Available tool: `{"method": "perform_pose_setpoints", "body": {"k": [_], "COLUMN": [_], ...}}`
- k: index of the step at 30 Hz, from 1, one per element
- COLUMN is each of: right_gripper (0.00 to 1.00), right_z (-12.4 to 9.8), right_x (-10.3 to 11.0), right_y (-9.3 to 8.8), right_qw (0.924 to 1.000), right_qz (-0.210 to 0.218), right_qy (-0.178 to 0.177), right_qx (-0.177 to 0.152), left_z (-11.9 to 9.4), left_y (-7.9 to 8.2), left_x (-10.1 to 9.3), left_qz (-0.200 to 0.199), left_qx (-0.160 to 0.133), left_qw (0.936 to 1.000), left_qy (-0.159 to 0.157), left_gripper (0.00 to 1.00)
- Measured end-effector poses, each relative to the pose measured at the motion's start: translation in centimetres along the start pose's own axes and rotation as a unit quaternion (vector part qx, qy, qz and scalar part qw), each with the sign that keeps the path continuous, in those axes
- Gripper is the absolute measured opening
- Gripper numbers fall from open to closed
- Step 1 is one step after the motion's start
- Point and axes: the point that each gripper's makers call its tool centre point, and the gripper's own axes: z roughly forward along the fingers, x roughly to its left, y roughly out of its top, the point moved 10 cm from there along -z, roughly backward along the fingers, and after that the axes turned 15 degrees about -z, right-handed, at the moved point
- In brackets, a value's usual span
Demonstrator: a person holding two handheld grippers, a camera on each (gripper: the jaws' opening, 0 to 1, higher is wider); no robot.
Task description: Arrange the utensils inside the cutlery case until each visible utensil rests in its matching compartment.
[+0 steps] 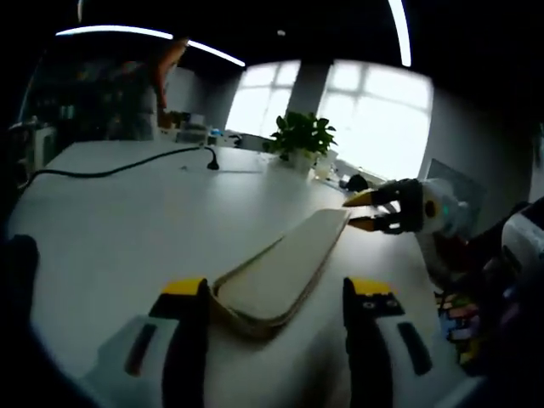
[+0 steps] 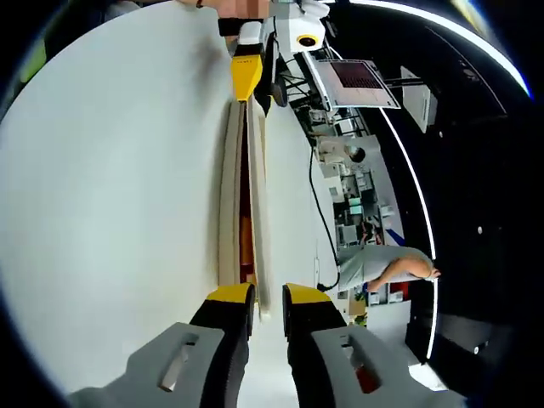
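Left gripper view: dim and underexposed, backlit by blown-out bright windows (image 1: 374,119) at 1 o'clock; curved white ceiling light strips (image 1: 153,36) glare at 11 and 1 o'clock. The broad white worktop (image 1: 127,229) reads grey, with soft focus throughout. Right gripper view: the worktop (image 2: 110,170) is evenly bright from 9 to 12 o'clock; strong fisheye bending toward the edges; the background at 3 o'clock is dark.

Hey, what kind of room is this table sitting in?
Probably an office or lab workspace: a big white table under strip ceiling lights, a potted plant by bright windows, and shelves of equipment behind a person.
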Motion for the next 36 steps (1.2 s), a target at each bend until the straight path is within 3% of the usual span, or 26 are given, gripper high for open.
{"method": "perform_pose_setpoints", "body": {"k": [4,12,19,36], "right_gripper": [0.13,0.08,0.02,0.02], "right_z": [-0.9,-1.5,-1.0,-0.5], "right_x": [0.3,1.1,1.3,3.6], "right_y": [-1.1,-1.4,-1.6,-0.7], "right_qw": [0.9996,0.9991,0.9993,0.9994], "right_qz": [0.026,0.038,0.034,-0.012], "right_qy": [-0.011,-0.020,-0.015,-0.028], "right_qx": [0.001,0.007,0.004,0.019], "left_z": [0.1,0.1,0.1,0.2], "left_y": [-0.1,0.0,-0.1,-0.3], "left_x": [0.0,0.2,0.2,0.2], "left_qz": [0.002,-0.002,-0.002,-0.004], "left_qx": [0.003,0.001,0.002,0.005], "left_qw": [1.0000,1.0000,1.0000,1.0000], "left_qy": [0.002,0.002,0.002,0.000], "left_gripper": [0.68,0.66,0.67,0.68]}}
